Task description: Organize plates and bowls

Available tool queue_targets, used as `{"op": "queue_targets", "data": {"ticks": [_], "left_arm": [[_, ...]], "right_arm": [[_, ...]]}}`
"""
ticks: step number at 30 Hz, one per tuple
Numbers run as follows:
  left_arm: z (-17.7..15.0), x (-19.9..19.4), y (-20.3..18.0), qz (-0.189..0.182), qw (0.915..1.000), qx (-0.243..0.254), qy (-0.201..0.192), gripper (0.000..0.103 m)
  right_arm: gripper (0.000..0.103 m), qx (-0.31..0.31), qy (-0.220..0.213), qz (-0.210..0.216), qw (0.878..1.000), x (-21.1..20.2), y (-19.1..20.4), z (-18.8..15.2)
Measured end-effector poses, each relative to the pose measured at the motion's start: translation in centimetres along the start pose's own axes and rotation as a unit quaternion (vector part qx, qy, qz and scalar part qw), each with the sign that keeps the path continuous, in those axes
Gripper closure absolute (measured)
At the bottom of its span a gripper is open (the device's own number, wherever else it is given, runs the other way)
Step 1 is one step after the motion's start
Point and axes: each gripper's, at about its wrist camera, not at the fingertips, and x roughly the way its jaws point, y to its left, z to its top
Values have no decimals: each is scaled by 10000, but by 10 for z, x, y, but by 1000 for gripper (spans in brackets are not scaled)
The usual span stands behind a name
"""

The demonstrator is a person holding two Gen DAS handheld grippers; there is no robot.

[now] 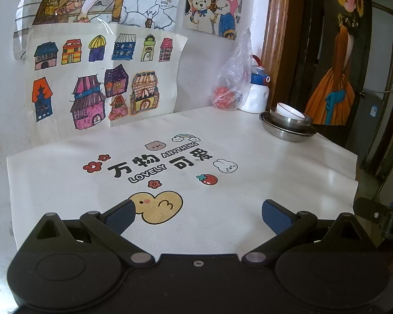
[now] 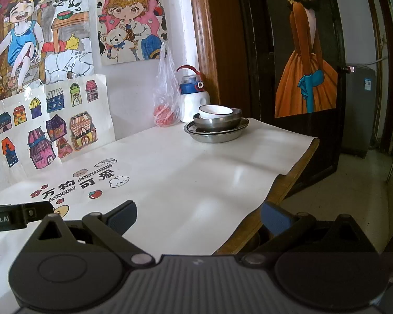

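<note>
A stack stands at the table's far right corner: a steel plate point(image 1: 288, 133) at the bottom, a steel bowl point(image 1: 288, 121) in it, and a white bowl point(image 1: 289, 111) on top. The stack also shows in the right wrist view: plate point(image 2: 214, 134), steel bowl point(image 2: 217, 121), white bowl point(image 2: 214, 111). My left gripper point(image 1: 197, 214) is open and empty, low over the near part of the mat. My right gripper point(image 2: 197, 216) is open and empty over the table's near right edge. Both are far from the stack.
A white printed mat point(image 1: 249, 183) covers the table. A plastic bag with red fruit point(image 1: 232, 83) and a white and blue bottle point(image 1: 258, 91) stand by the wall behind the stack. Drawings hang on the wall point(image 1: 97, 78). The table's right edge point(image 2: 290, 180) drops to the floor beside a dark door point(image 2: 301, 52).
</note>
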Motion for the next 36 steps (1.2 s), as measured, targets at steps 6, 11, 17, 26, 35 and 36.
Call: {"op": "queue_targets", "data": {"ticks": [6, 11, 17, 26, 35, 36], "left_arm": [[-1, 1, 0, -2, 10000, -3, 13, 1], [-1, 1, 1, 0, 10000, -13, 16, 1], [-1, 1, 1, -3, 10000, -15, 15, 1], [-1, 1, 0, -5, 10000, -15, 19, 1], [-2, 1, 0, -8, 10000, -40, 29, 1], [-2, 1, 0, -9, 10000, -41, 29, 1]], "right_arm": [[0, -4, 8, 6, 10000, 0, 0, -1], [0, -10, 16, 7, 10000, 1, 1, -2], [0, -6, 18, 6, 10000, 1, 1, -2], [0, -7, 22, 7, 10000, 1, 1, -1], [0, -12, 43, 18, 10000, 3, 2, -3], [0, -12, 51, 20, 10000, 3, 3, -3]]}}
